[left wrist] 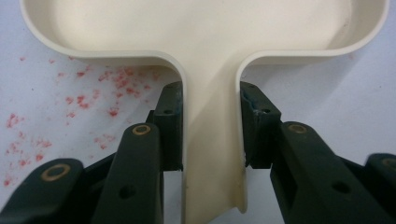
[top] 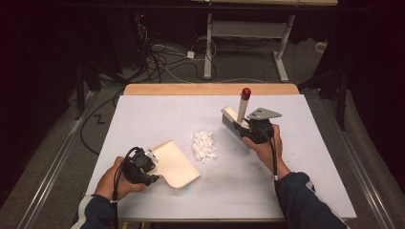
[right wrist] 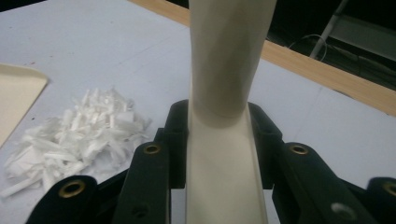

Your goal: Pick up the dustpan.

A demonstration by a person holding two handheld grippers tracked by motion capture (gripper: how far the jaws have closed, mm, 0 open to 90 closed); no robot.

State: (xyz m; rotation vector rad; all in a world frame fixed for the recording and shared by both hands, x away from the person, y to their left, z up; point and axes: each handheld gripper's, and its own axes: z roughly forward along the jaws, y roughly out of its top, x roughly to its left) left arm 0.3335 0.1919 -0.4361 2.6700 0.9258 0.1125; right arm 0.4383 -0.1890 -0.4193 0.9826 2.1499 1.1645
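Observation:
A cream dustpan (top: 175, 163) lies flat on the white table, its mouth turned toward a heap of white paper shreds (top: 204, 145). My left gripper (top: 151, 165) is shut on the dustpan's handle (left wrist: 211, 140), with a pad pressed on either side. My right gripper (top: 247, 127) is shut on a cream hand brush (top: 235, 121) whose red-tipped handle stands up and whose grey bristles hang to the right of the shreds, a little off them. In the right gripper view the brush (right wrist: 223, 154) sits between the jaws, with the shreds (right wrist: 74, 137) at the left and the dustpan's edge (right wrist: 16, 98) beyond.
The white table top (top: 143, 114) has a wooden strip (top: 210, 89) along its far edge. Faint red speckles (left wrist: 84, 100) mark the surface near the dustpan. Cables and desk legs (top: 207, 52) lie on the floor beyond the table.

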